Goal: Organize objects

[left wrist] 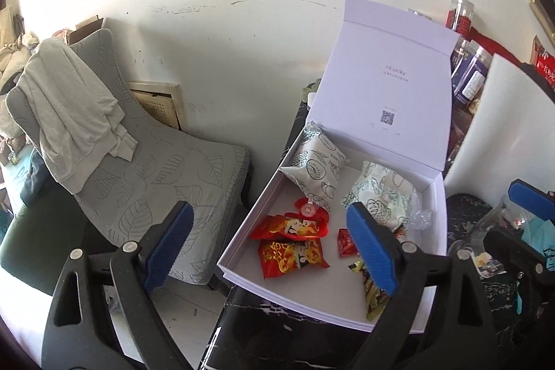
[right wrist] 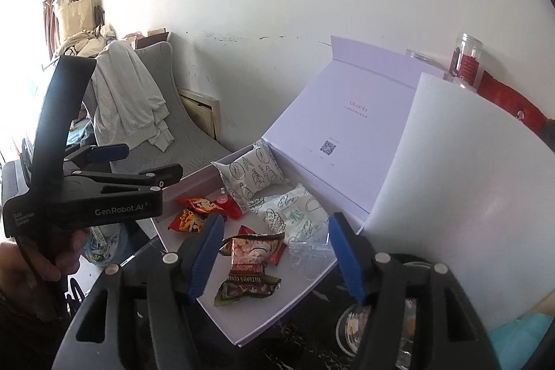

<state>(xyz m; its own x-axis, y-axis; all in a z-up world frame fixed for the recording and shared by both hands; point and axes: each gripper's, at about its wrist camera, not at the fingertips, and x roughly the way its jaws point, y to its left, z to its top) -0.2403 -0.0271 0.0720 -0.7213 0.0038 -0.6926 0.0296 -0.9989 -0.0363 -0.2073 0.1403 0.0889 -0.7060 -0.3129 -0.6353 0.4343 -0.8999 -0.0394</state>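
Both grippers, left gripper [left wrist: 274, 245] and right gripper [right wrist: 277, 252], spread wide and empty above white box [left wrist: 437, 221]; foam sheet [right wrist: 468, 179] stands beside it, draped chair [left wrist: 156, 162] nearby.

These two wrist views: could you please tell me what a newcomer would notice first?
The open white box, lid up against the wall, holds the snacks: red packets on its left, white patterned pouches toward the back. Left of the table, a pale garment drapes a grey chair.
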